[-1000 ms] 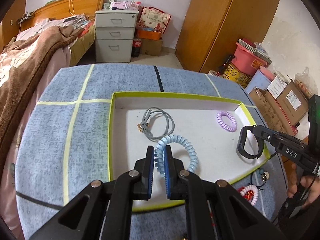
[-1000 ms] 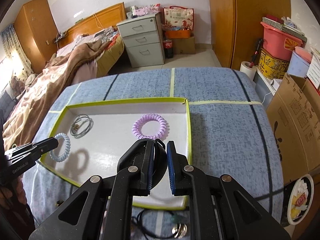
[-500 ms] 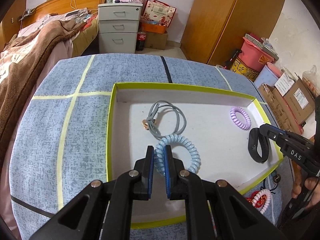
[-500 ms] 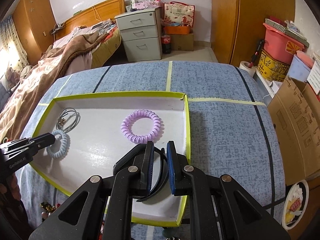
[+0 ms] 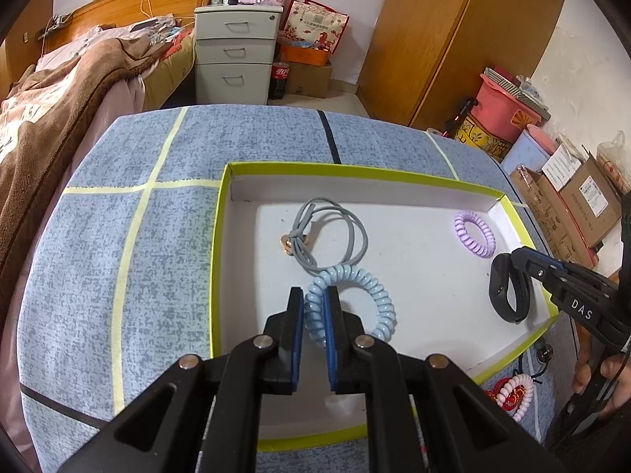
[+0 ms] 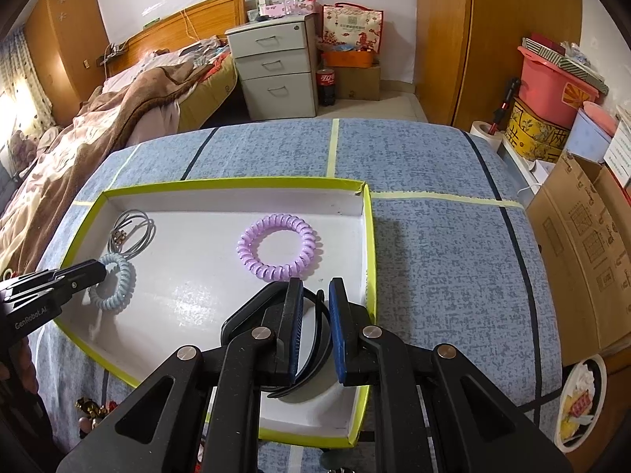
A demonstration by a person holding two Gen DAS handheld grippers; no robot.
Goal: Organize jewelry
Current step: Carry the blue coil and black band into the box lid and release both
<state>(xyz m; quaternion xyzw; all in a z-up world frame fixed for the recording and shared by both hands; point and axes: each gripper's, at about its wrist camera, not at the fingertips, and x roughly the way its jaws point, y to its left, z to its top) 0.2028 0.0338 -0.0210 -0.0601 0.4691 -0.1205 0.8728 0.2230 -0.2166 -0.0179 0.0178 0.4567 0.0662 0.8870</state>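
Nearest in the left wrist view, the left gripper (image 5: pixel 314 307) is clamped on the near-left arc of a pale blue spiral hair tie (image 5: pixel 351 303), which sits low over the white floor of the yellow-rimmed tray (image 5: pixel 219 244); the low hold suggests it is about to be laid down there. At the tray's right side, the right gripper (image 6: pixel 315 307) straddles a black wristband (image 5: pixel 508 291), but in the right wrist view its blue pads show a gap on both sides of the band, so I judge the grip slack or just released, though I cannot tell for certain. The band stands on edge just inside the tray's near-right corner.

Farther in, a grey cord necklace (image 5: pixel 327 232) with a small metal charm lies looped, touching the blue tie's far edge. A purple spiral hair tie (image 6: pixel 278 246) lies flat near the far-right wall. So 4 pieces are inside the tray. Outside its near rim, a pink-and-red beaded piece (image 5: pixel 512 390) waits on the blue tablecloth (image 5: pixel 118 236).
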